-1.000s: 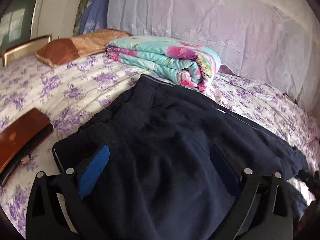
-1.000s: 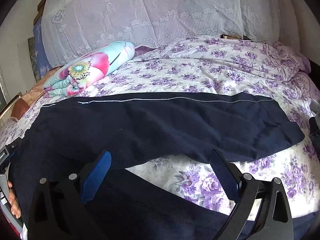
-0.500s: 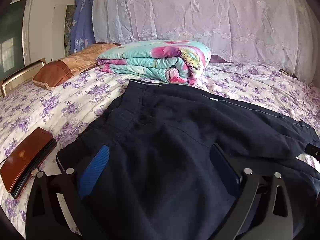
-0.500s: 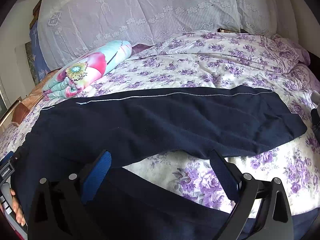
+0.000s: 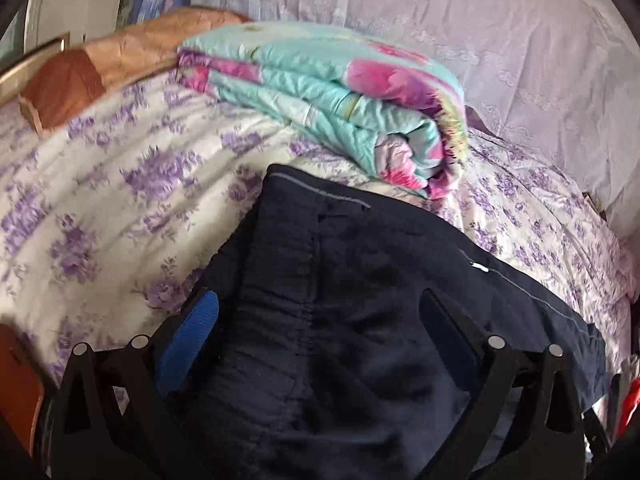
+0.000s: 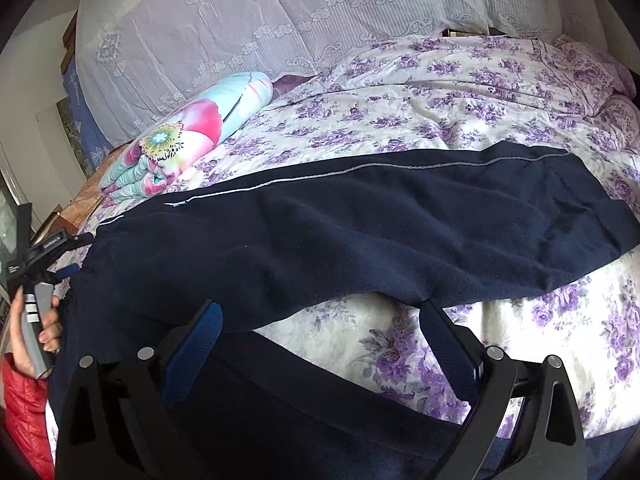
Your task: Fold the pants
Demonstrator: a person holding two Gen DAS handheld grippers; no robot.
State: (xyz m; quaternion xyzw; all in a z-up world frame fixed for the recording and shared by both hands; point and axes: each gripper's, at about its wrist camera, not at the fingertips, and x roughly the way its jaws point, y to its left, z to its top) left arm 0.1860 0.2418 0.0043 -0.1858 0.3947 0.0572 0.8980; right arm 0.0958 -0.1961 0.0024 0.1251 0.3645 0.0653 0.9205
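Dark navy pants (image 6: 360, 240) lie spread on the purple-flowered bed, one leg stretching right, the other leg (image 6: 304, 408) running under my right gripper. In the left wrist view the waistband end (image 5: 320, 320) lies between the fingers. My left gripper (image 5: 318, 320) is open, its blue-padded fingers straddling the waistband just above the cloth. It also shows in the right wrist view (image 6: 40, 268), held in a hand at the pants' left end. My right gripper (image 6: 320, 328) is open and empty, hovering over the gap between the two legs.
A folded turquoise and pink quilt (image 5: 340, 100) lies behind the waistband. A brown pillow (image 5: 100, 76) is at the far left. A brown wallet-like object (image 5: 16, 392) lies on the bed by the left gripper. A lace-covered headboard (image 6: 280, 20) stands behind.
The left gripper has swung and moved forward over the waistband, closer to the quilt. The right gripper has shifted slightly forward. Both stay open.
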